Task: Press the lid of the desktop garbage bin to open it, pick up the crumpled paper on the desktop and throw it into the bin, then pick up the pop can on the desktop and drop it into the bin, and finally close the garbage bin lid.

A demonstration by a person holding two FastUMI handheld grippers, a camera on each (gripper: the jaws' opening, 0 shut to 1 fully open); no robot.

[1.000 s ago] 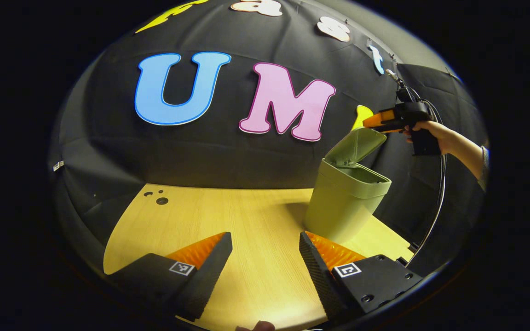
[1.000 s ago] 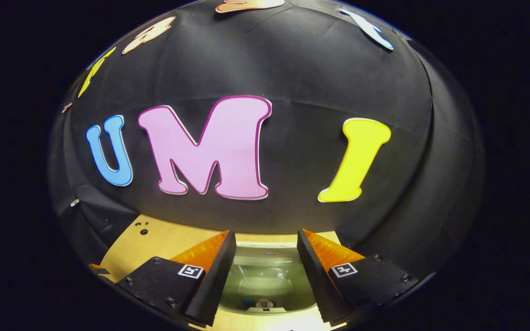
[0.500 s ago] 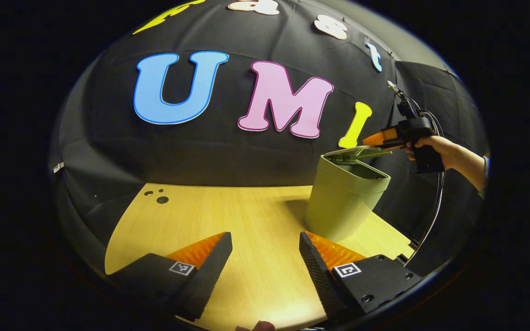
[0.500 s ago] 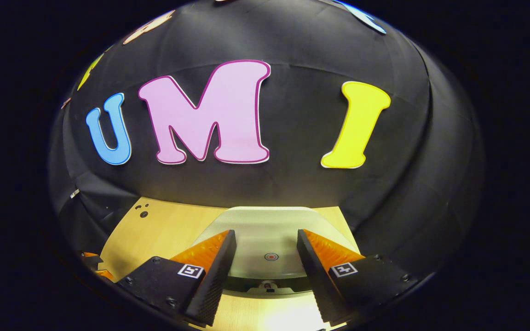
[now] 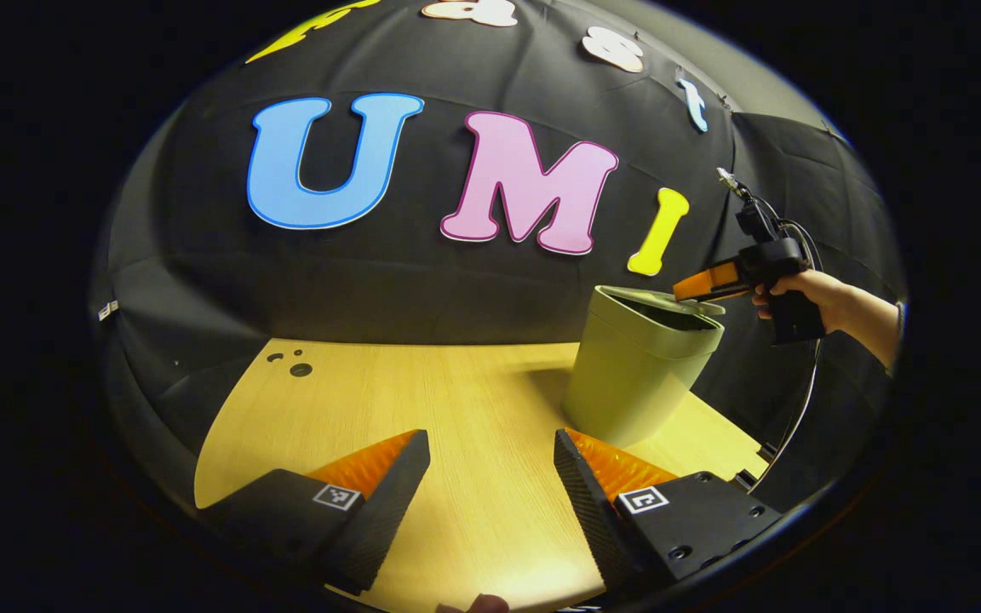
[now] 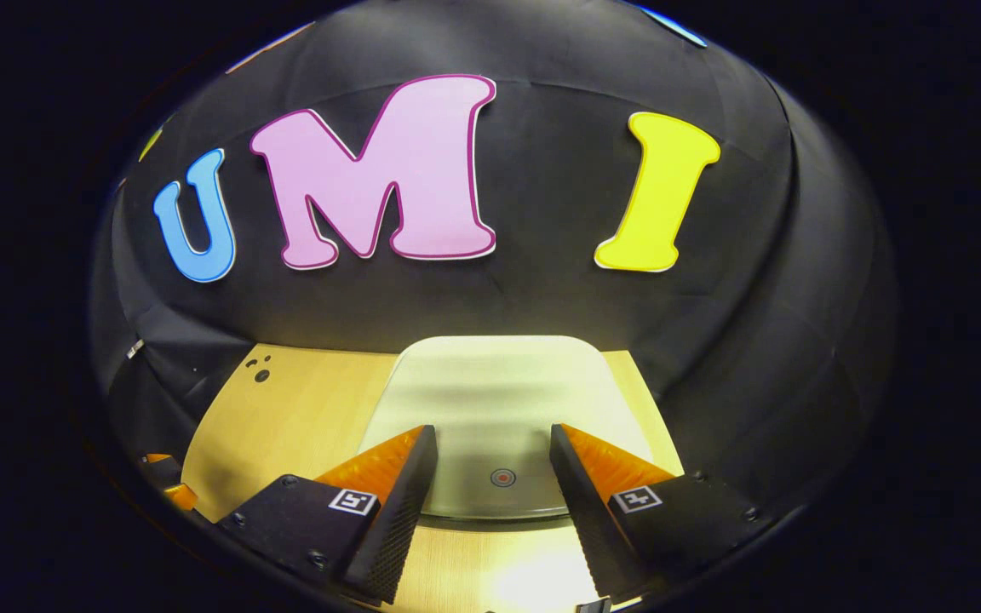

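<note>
Nearly done, I judge: the lid (image 6: 490, 409) lies almost flat on the green bin (image 5: 635, 375) at the desk's (image 5: 422, 400) far right, no paper or can left on the wood. My right gripper (image 6: 490, 477), jaws apart, presses down on the lid; my left gripper (image 5: 490, 485) hovers open and empty near the desk's front edge.

Pale green plastic garbage bin (image 5: 635, 383): its flat lid (image 6: 490, 426) lies nearly flat, so the interior is hidden. In the left gripper view, the person's forearm (image 5: 869, 315) is cut off at 3 o'clock. Whether the right gripper (image 5: 699, 288) touches the lid cannot be told. The light wooden bench (image 5: 456, 409) is cut off at 6 o'clock.
</note>
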